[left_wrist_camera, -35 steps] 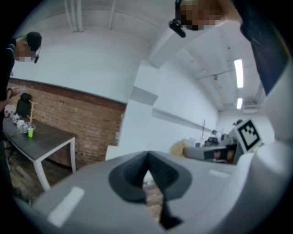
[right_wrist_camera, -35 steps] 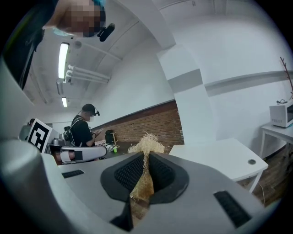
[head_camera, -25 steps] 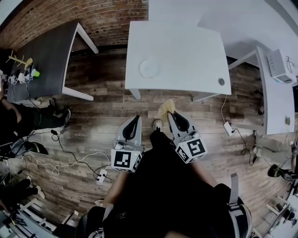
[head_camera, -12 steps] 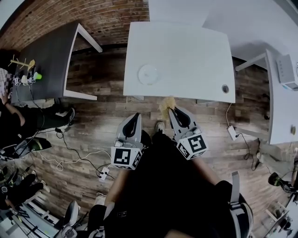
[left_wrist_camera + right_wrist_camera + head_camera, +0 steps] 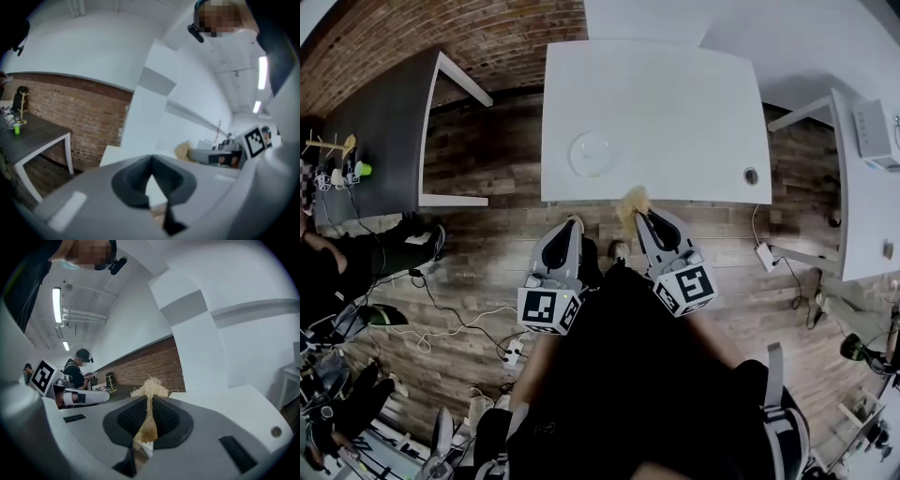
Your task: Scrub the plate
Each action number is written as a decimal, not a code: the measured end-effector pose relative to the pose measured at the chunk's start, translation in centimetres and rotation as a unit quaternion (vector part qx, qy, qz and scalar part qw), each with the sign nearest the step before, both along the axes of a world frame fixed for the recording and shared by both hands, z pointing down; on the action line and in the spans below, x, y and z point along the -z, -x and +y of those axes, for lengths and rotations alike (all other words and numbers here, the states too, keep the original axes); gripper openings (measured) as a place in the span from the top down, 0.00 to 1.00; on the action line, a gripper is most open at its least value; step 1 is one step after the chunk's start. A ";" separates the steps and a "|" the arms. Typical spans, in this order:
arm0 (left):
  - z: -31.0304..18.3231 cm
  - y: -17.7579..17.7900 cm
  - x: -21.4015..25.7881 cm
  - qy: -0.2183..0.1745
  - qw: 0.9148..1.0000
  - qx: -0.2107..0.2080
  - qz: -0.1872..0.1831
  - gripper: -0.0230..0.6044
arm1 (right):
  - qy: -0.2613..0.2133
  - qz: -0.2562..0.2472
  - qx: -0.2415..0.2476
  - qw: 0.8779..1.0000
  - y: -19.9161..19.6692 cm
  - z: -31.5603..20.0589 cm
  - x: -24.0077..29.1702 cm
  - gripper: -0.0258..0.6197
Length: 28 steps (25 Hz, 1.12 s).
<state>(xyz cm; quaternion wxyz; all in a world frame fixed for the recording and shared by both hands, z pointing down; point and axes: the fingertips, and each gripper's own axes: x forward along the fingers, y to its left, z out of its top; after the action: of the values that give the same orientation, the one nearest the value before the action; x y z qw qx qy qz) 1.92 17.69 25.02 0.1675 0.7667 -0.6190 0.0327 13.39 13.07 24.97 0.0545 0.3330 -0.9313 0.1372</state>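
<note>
"Head view is showing the plate (image 5: 592, 153) lying on the white surface (image 5: 675, 103), near its front edge and toward the left. Why are both grippers hanging short of it?"

"I'm judging that scrubbing is not yet beginning. The right gripper (image 5: 642, 217) is hovering just at the front edge, over the floor (image 5: 487, 220), apart from the plate. Its fingers (image 5: 130, 418) are clamping a tan scrubber (image 5: 150, 386). The frayed tuft is sticking out past the tips, so it is leading toward the dish."

"And the left gripper (image 5: 570, 228)?"

"Left gripper view is showing its fingers (image 5: 131, 183) pressing together with nothing between them. It is pointing at the surface's near edge, probably waiting to steady the plate."

"What is the room looking like?"

"Wood planks are running underfoot, with cables (image 5: 441, 323) trailing at the left. A dark table (image 5: 375, 131) is standing beside a brick wall (image 5: 441, 28), and a white desk (image 5: 862, 187) is showing at the right. In the right gripper view a person (image 5: 77, 369) is looking down in the background."
</note>
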 end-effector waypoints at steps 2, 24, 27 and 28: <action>-1.2 0.5 -0.3 0.004 1.000 -0.007 0.007 0.96 | 0.005 0.005 -0.008 1.000 0.4 -0.9 -0.1 0.91; -10.7 8.5 -6.1 0.083 0.986 -0.134 0.058 0.96 | 0.068 0.055 -0.120 0.989 7.6 -7.6 -4.0 0.91; -11.7 8.4 -8.2 0.106 0.982 -0.142 0.066 0.96 | 0.074 0.062 -0.119 0.988 7.7 -8.4 -5.4 0.91; -11.9 8.2 -8.8 0.113 0.981 -0.141 0.068 0.96 | 0.079 0.064 -0.116 0.988 7.7 -8.5 -5.9 0.91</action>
<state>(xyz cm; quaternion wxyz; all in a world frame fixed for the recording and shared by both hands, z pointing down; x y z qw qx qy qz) -6.29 5.82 33.79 0.2889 0.8229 -0.4836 0.0737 5.69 4.60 30.83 0.1243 0.4412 -0.8673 0.1938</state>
